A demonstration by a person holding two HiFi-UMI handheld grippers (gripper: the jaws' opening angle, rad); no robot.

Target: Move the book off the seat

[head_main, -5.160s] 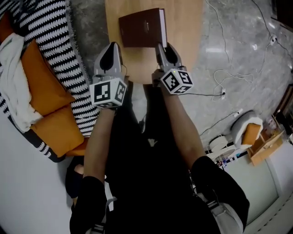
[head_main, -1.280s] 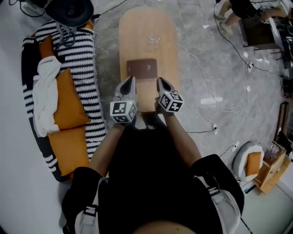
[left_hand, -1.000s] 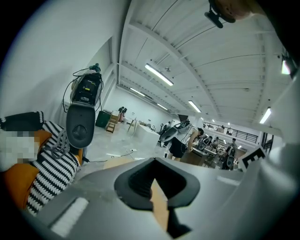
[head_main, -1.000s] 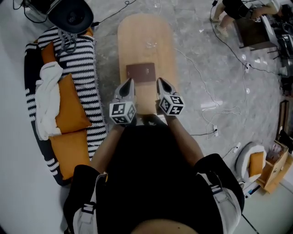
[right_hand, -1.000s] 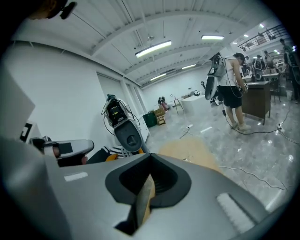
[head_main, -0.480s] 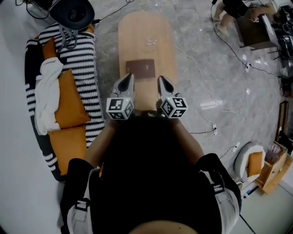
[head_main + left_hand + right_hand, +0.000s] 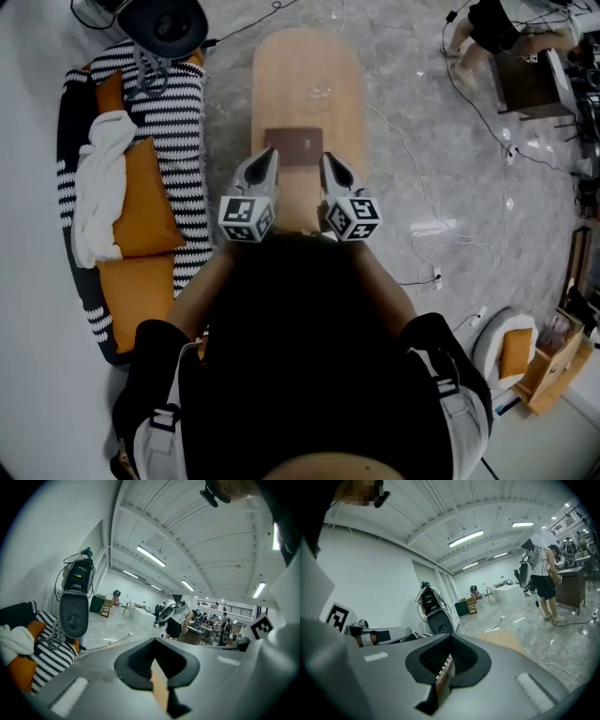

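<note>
Evidently the book lies flat mid-way along the wooden table, clear of the striped seat beside that table; the left gripper and right gripper hover over the table's near end, both clenched, empty, so little seems left
</note>
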